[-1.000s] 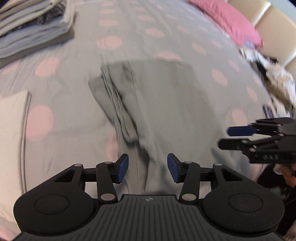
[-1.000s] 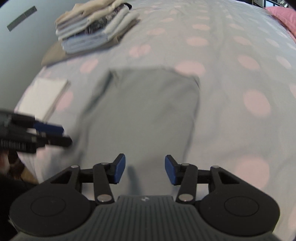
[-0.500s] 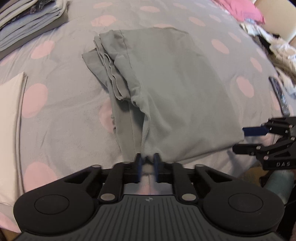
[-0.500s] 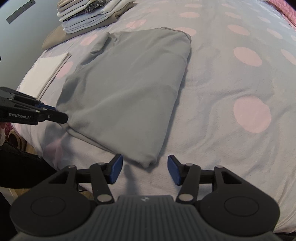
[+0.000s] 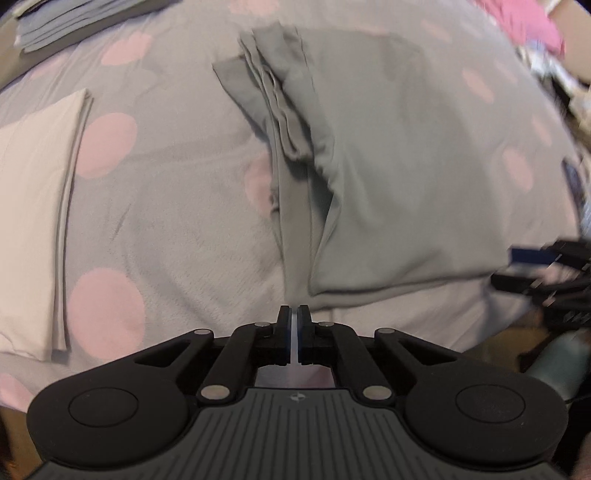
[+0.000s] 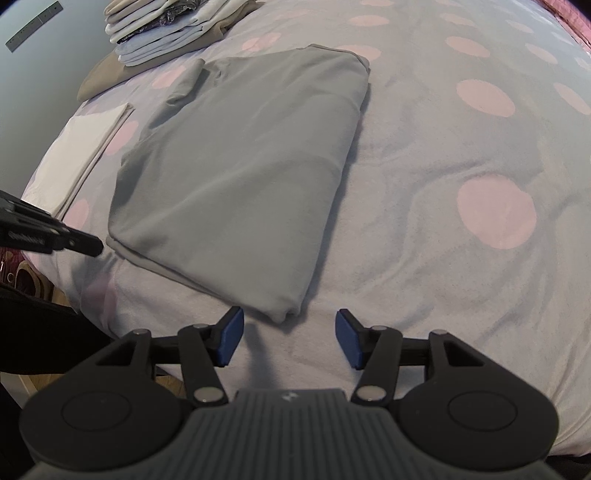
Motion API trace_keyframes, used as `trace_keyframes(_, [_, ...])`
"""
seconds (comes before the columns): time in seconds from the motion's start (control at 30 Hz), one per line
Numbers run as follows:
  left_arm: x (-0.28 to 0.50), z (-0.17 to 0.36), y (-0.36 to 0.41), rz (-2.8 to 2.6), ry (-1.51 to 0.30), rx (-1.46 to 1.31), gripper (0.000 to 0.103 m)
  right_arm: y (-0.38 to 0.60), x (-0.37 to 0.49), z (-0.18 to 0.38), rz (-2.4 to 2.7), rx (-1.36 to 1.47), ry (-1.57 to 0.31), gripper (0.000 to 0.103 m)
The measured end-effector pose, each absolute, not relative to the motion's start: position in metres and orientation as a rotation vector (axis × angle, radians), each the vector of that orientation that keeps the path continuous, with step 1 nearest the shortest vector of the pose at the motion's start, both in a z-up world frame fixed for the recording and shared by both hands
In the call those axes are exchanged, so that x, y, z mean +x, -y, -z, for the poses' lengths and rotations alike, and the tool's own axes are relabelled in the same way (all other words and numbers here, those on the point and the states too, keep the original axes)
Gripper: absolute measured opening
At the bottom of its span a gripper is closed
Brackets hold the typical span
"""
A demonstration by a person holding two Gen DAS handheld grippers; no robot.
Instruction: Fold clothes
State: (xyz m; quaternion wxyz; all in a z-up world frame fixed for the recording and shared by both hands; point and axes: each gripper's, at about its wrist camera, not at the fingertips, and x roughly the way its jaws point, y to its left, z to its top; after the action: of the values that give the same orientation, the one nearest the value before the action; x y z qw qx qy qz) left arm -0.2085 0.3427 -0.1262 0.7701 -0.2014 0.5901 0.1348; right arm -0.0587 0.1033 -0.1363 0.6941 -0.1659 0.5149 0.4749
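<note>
The left tool (image 5: 294, 314), spread a second ago, is now pressed together just off the folded grey garment's (image 6: 240, 166) near corner on the spotted bed (image 6: 461, 258). The right tool (image 6: 289, 334) is opening, nothing between its pads, the garment's other near corner just ahead.

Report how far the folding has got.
Done: folded stack sits behind; grey garment already lies as a flat rectangle. In hand: left tool shut by one near corner, grip unclear; right tool opening, empty, before the other. Left: probably another fold, then stacking.

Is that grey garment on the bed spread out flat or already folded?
Partly folded. The grey garment lies as a doubled rectangle with a thick rounded corner, and stacked layers show along its side edge.
</note>
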Motion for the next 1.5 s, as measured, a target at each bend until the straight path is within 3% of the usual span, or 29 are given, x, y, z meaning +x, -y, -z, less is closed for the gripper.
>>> trace_keyframes(0.1, [-0.214,0.118,-0.35,-0.305,-1.212,-0.535,0.023,-0.104,-0.059,0.135,-1.058,-0.379,-1.139,0.061])
trace_keyframes(0.27, [-0.219,0.12,-0.369,-0.375,-1.135,-0.703,0.026,-0.106,-0.062,0.127,-1.046,-0.406,-1.076,0.063])
trace_keyframes(0.5, [-0.212,0.131,-0.372,-0.362,-1.113,-0.804,0.026,-0.117,-0.078,0.12,-1.086,-0.518,-0.963,0.063])
trace_keyframes(1.03, [-0.204,0.165,-0.374,-0.405,-1.18,-0.955,0.026,-0.123,-0.08,0.129,-1.102,-0.544,-0.985,0.063])
trace_keyframes(1.27, [-0.207,0.16,-0.371,-0.416,-1.167,-0.954,0.007,-0.123,-0.078,0.129,-1.094,-0.541,-0.985,0.063])
trace_keyframes(1.5, [-0.204,0.14,-0.362,-0.404,-1.123,-0.872,0.005,-0.123,-0.088,0.127,-1.114,-0.586,-0.936,0.065])
